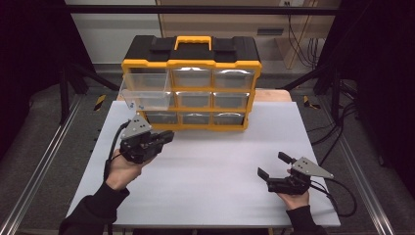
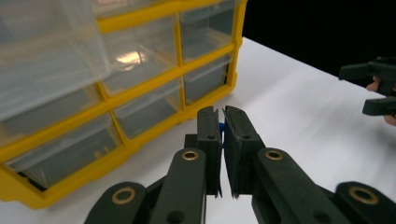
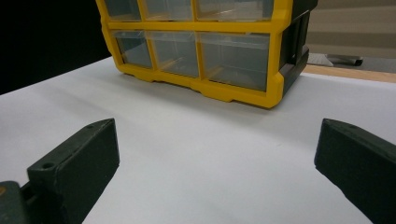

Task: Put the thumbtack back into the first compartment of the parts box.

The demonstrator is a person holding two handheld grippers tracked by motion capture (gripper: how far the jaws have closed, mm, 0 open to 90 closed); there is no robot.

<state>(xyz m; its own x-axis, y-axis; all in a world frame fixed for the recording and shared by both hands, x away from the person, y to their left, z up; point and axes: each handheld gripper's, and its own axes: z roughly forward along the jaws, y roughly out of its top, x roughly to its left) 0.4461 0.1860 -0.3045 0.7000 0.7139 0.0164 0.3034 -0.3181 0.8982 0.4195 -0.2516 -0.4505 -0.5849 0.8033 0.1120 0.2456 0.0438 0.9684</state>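
Observation:
A yellow and black organizer (image 1: 191, 83) with clear drawers stands at the back of the white table (image 1: 210, 171). Its top-left drawer (image 1: 147, 90) is pulled out, with small blue bits (image 1: 136, 105) lying in it. My left gripper (image 1: 168, 136) hovers in front of the organizer's lower left. Its jaws (image 2: 220, 114) are shut on a small blue piece (image 2: 221, 129), of which just a sliver peeks out between the pads. My right gripper (image 1: 273, 164) rests low at the table's front right, open, with nothing between its jaws (image 3: 217, 140).
The organizer's front (image 2: 140, 93) is close to the left gripper's left side. The right gripper (image 2: 373, 88) shows far off in the left gripper view. Black frame rails (image 1: 39, 171) run along both sides of the table.

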